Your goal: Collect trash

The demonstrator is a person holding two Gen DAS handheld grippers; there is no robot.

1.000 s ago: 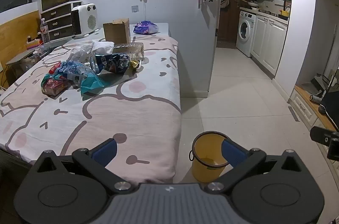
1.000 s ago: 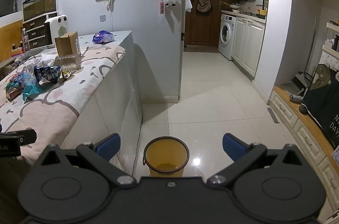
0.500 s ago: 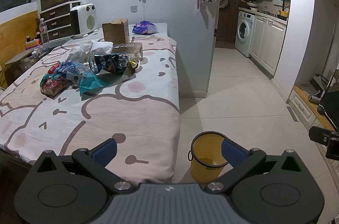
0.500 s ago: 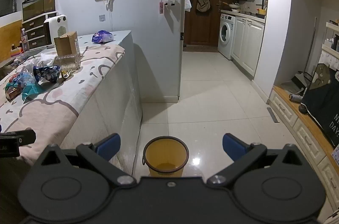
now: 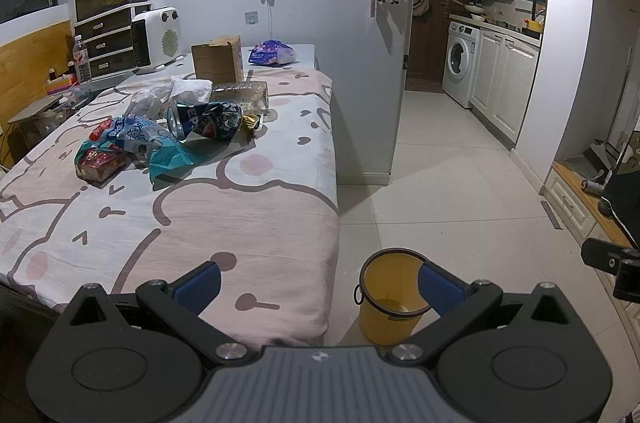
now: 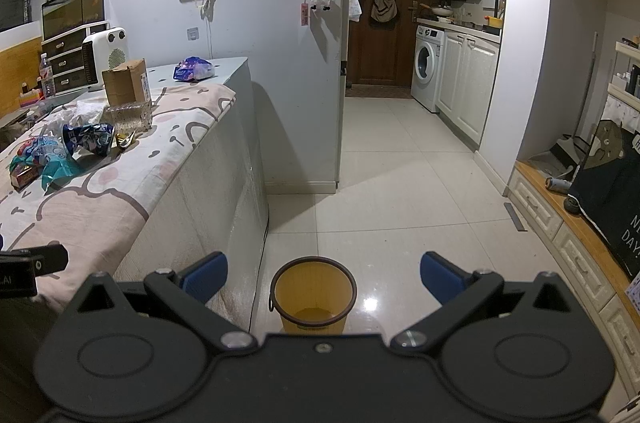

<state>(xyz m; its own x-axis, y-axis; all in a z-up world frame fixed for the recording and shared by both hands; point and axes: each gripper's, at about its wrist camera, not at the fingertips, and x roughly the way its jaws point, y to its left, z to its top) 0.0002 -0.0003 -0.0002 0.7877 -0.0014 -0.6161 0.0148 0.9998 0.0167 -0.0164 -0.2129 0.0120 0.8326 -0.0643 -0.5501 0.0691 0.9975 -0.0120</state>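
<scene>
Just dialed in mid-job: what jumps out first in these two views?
The heap of trash on the bed: a crushed blue can, a teal wrapper and a red packet, clustered toward its far end. Then the yellow bin on the tiled floor beside the bed. Left gripper and right gripper are open, empty.

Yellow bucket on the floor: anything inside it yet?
The yellow bucket looks empty: only bare inner wall and part of the bottom show. The near part of the bottom is hidden behind the right gripper's body.
</scene>
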